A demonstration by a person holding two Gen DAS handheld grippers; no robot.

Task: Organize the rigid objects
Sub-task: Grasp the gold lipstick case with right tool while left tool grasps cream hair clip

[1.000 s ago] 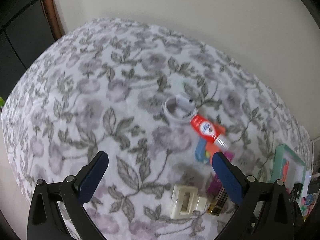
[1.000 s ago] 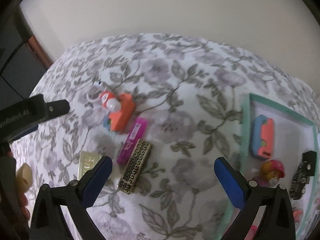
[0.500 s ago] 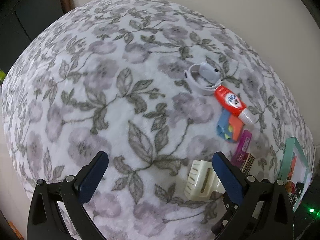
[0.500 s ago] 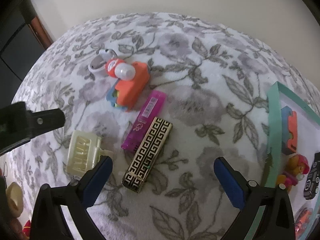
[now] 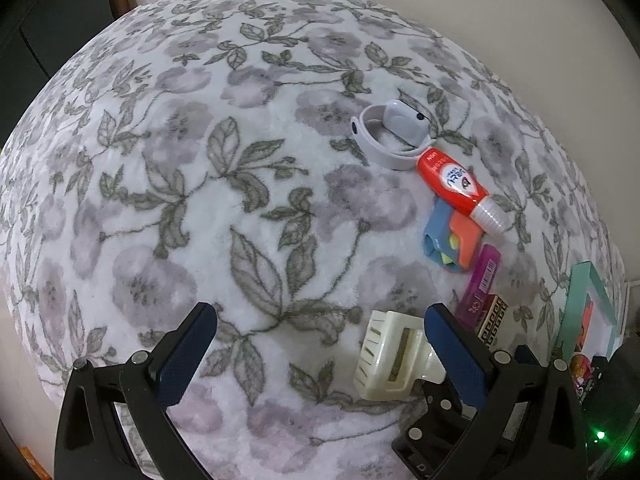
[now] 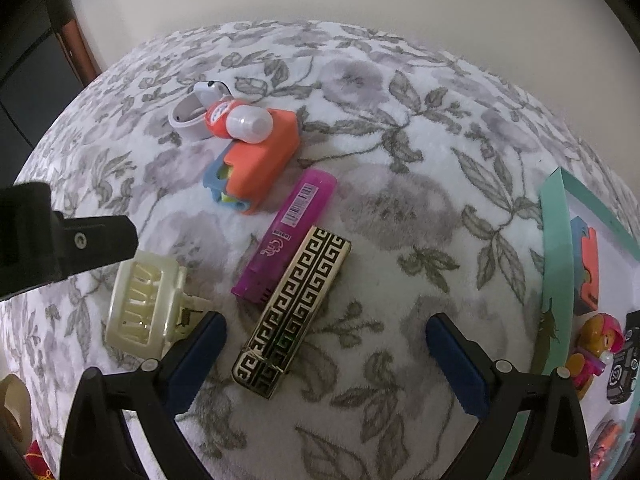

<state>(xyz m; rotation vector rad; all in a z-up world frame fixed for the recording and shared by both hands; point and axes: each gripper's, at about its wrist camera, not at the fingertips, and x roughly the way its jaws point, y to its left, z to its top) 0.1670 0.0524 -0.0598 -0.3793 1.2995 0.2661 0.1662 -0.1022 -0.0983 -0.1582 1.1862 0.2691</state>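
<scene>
Evidently, both grippers were held spread and empty: the left gripper [image 5: 320, 344] low beside the cream plastic hair claw [image 5: 394, 358], the right gripper [image 6: 326, 354] over the black-and-gold patterned lighter [image 6: 294, 312], apparently as next picks. Right of them, a mint-rimmed tray [image 6: 554, 248] already held an orange-and-blue block [image 6: 586, 270], a pup figure [image 6: 596, 346] and a black toy car [image 6: 624, 358].

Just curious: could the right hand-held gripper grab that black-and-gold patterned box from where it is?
Probably yes. The right hand-held gripper is open, the black-and-gold box lies between its fingers, nothing covers it; only the purple lighter touches one side.
</scene>
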